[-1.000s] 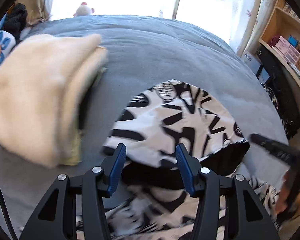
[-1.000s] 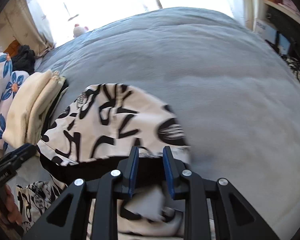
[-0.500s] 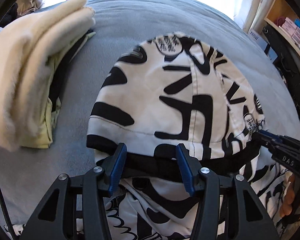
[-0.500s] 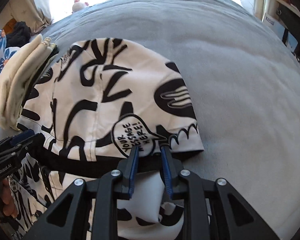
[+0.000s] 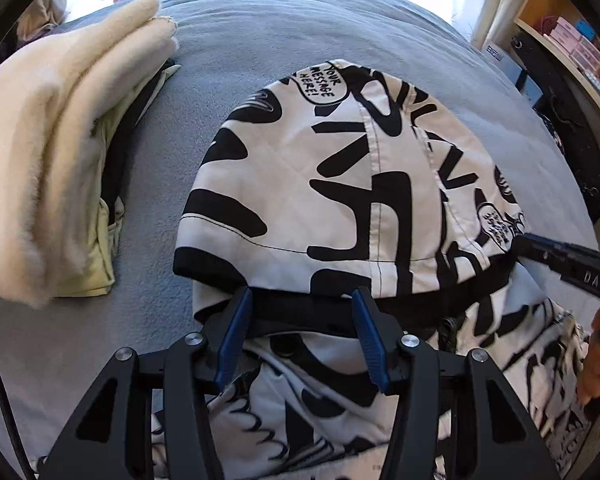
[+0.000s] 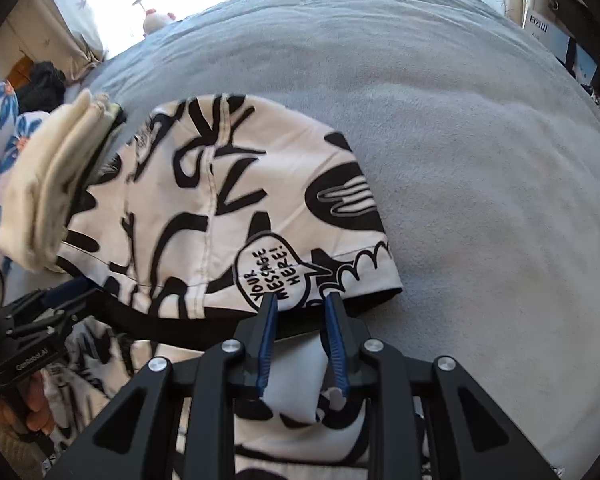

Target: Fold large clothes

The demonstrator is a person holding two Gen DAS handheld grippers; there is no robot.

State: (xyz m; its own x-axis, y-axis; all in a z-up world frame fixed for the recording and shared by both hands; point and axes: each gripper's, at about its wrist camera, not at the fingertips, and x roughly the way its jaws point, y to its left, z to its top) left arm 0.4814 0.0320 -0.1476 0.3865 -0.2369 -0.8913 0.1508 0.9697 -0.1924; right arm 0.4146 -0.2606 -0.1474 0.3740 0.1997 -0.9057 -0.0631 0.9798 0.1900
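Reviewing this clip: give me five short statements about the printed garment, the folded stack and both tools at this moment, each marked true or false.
1. The black-and-white printed garment lies on a grey bedspread. True.
2. The left tool is clamped shut on the garment. False: its jaws stand wide apart at the garment's black hem.
3. A cream folded stack sits beside the garment. True.
4. The right tool hovers over bare bedspread, away from the cloth. False: its jaws are open, with its tips at the garment's near edge.
5. A speech bubble on the garment reads "YOUR MESSAGE HERE!". True.

grey bed cover (image 6: pixel 460 160), plush toy (image 6: pixel 156 20), bookshelf (image 5: pixel 572 40)
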